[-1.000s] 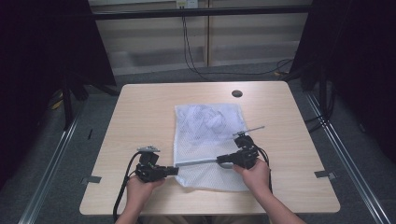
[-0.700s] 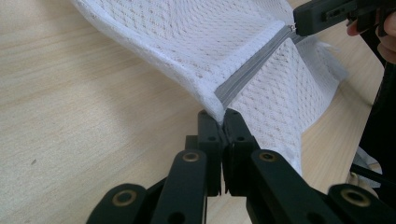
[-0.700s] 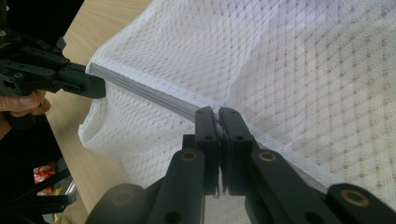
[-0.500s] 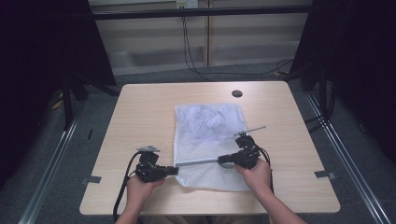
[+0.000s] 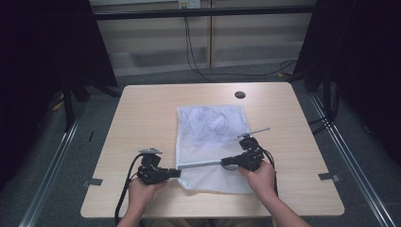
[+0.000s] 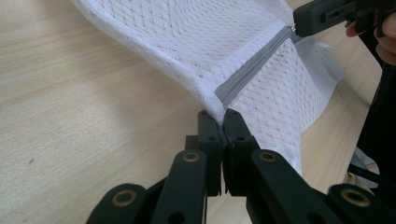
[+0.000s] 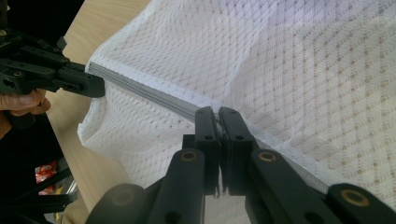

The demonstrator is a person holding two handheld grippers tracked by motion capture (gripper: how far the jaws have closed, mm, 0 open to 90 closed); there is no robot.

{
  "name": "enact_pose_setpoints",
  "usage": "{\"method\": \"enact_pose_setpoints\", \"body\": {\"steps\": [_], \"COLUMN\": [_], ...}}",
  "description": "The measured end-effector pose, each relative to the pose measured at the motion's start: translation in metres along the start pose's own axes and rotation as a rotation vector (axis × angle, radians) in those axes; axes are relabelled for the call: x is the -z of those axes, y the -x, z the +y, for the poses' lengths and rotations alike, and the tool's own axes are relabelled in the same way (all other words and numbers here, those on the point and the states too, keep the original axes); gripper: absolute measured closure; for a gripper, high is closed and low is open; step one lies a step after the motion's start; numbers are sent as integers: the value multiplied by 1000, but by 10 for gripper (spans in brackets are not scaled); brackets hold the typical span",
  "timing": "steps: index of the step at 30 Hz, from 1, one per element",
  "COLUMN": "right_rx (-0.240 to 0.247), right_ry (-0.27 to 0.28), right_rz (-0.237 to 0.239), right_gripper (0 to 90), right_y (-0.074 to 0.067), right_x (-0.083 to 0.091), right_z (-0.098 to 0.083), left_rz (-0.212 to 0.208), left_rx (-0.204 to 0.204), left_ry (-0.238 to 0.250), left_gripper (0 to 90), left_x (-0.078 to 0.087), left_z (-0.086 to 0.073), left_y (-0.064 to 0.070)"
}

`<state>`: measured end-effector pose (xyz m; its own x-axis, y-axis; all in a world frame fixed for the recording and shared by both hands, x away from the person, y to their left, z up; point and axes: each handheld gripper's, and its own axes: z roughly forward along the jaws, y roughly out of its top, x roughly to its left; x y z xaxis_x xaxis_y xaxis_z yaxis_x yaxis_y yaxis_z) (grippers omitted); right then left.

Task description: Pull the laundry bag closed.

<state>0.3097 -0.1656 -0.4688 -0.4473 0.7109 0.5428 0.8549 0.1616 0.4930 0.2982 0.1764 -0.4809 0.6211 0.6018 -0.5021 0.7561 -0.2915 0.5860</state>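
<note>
Nothing moved: both hand-held grippers [image 5: 175, 173] [image 5: 226, 163] clamp the mesh bag [image 5: 211, 124] on wooden table [image 5: 142, 109].

Table [image 5: 142, 113]: light wood top with a round dark grommet [image 5: 239, 94] near the far edge. Grey floor [image 5: 156, 75] surrounds it. Black cables [image 5: 191, 52] hang behind the table.

White mesh laundry bag [image 5: 211, 142] flat mid-table

My view: grey zipper [image 5: 201, 164] stretched taut across its 6 o'clock end, lifted slightly.
</note>
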Motion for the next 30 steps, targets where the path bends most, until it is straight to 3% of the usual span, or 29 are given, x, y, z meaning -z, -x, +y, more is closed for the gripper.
{"method": "enact_pose_setpoints", "body": {"steps": [30], "right_rx": [-21], "right_ry": [18], "right_rz": [-25], "right_gripper": [874], "right_y": [12], "right_x": [14], "right_z": [-7], "left_rz": [12], "left_rx": [-4], "left_ry": [3], "left_gripper": [879], "left_x": [0], "left_z": [0], "left_y": [1]}}
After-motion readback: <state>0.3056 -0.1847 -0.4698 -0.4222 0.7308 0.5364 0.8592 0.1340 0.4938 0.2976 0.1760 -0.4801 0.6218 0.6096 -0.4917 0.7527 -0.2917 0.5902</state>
